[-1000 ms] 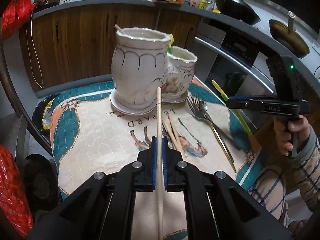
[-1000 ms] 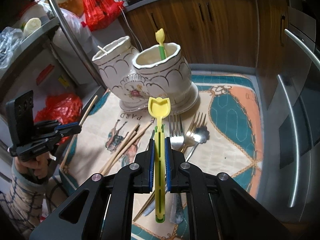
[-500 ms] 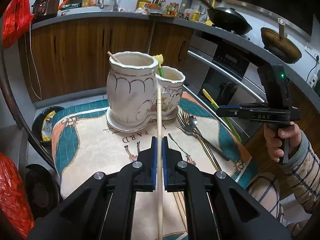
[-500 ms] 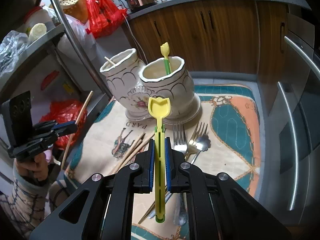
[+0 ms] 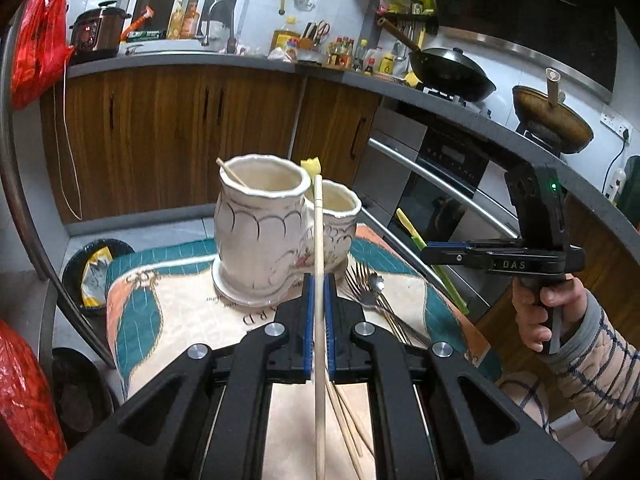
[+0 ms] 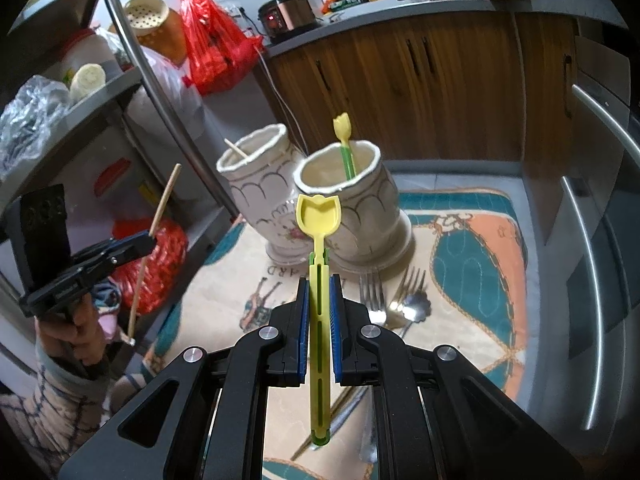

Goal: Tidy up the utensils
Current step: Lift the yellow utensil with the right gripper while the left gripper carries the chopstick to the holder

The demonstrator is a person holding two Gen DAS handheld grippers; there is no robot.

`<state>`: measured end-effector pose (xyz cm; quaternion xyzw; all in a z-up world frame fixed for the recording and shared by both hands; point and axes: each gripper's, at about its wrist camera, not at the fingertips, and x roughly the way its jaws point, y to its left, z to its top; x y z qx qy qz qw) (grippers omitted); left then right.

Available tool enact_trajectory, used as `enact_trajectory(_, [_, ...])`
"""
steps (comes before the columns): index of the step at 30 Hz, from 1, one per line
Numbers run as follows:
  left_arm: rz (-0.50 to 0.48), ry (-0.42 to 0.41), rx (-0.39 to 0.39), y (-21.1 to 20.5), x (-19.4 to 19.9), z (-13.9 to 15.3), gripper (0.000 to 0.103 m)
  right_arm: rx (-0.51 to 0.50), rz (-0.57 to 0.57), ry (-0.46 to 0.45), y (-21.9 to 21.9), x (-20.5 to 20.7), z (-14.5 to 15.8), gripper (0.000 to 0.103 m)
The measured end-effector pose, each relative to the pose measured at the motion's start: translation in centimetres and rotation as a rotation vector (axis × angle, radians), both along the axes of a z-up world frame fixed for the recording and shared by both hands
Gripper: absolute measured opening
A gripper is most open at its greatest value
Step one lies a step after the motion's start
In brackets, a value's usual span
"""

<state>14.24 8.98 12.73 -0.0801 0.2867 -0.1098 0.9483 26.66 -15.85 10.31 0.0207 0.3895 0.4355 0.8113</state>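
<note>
— Both grippers busy?

— Yes. Left gripper [image 5: 319, 300] is clamped on my wooden chopstick [image 5: 318, 248], raised in front of the ceramic holder [image 5: 260, 236]; right gripper [image 6: 319, 300] pinches a yellow tulip spoon [image 6: 318, 216].

— What's in the holder?

— Its taller cup [image 6: 256, 168] has one chopstick [image 6: 236, 148]; its shorter cup [image 6: 344, 188] a matching tulip spoon [image 6: 344, 140]. Forks [image 6: 376, 292] lie at its foot.

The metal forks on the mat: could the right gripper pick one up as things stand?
Probably not: the right gripper is shut on the yellow tulip spoon, so its jaws are occupied. The forks themselves lie uncovered.
</note>
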Motion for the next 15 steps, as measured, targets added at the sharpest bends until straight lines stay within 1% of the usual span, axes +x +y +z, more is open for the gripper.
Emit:
enact_trajectory(9, [0.024, -0.09, -0.049, 0.1, 0.9, 1.1, 0.004, 0.092, -0.008, -0.042, 0.4, 0.4, 1.2, 0.01])
enact_trajectory(15, [0.033, -0.142, -0.075, 0.2, 2.6, 1.8, 0.004, 0.157, -0.028, -0.066, 1.0, 1.3, 1.9, 0.01])
